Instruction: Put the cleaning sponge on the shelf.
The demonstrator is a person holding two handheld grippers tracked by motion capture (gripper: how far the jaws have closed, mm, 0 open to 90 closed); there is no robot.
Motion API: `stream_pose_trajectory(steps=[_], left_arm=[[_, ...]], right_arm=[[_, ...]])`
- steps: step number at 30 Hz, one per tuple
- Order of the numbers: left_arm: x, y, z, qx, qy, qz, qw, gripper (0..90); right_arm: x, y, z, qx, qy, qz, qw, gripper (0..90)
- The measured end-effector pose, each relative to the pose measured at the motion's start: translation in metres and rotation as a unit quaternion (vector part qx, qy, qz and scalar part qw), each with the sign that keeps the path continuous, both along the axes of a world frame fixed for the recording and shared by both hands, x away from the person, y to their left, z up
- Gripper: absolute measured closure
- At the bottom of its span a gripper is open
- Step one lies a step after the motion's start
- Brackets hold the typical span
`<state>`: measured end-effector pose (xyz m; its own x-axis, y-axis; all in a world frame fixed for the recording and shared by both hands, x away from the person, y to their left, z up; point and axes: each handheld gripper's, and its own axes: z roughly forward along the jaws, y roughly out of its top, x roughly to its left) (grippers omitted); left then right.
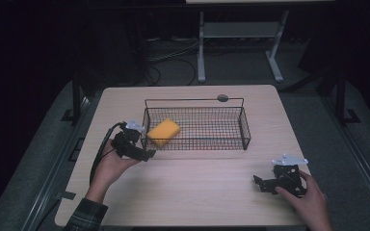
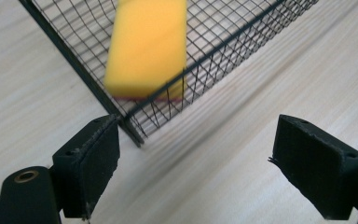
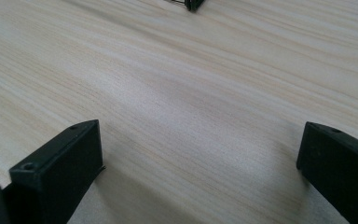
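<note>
Your left gripper (image 1: 142,153) hovers at the wire basket's (image 1: 244,126) near-left corner, jaws apart and empty. Its own view reveals the yellow sponge's (image 2: 147,44) pink underside, lying inside that corner. Your right gripper (image 1: 262,184), jaws wide, sits low over bare table (image 3: 191,93).

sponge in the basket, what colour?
Yellow-orange sponge, with a thin pinkish-red layer along its lower edge. Shows best in the left gripper view.

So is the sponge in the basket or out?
In: the sponge lies inside the basket, at its left end, with wire mesh around it.
</note>
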<state>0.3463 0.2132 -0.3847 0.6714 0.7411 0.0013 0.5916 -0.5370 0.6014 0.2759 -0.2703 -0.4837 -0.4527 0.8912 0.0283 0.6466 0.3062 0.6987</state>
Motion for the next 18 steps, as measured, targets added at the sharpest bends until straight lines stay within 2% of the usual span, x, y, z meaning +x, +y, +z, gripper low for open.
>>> stream_pose_trajectory(steps=[11,18], left_arm=[[-0.024,0.019,-0.017,-0.007,-0.01,0.016,0.9998,14.3],[-0.04,0.029,-0.032,-0.004,-0.016,0.022,0.9996,14.3]], right_arm=[[0.0,0.0,0.0,0.0,0.0,-0.001,1.0,0.0],[0.0,0.0,0.0,0.0,0.0,0.0,1.0,0.0]])
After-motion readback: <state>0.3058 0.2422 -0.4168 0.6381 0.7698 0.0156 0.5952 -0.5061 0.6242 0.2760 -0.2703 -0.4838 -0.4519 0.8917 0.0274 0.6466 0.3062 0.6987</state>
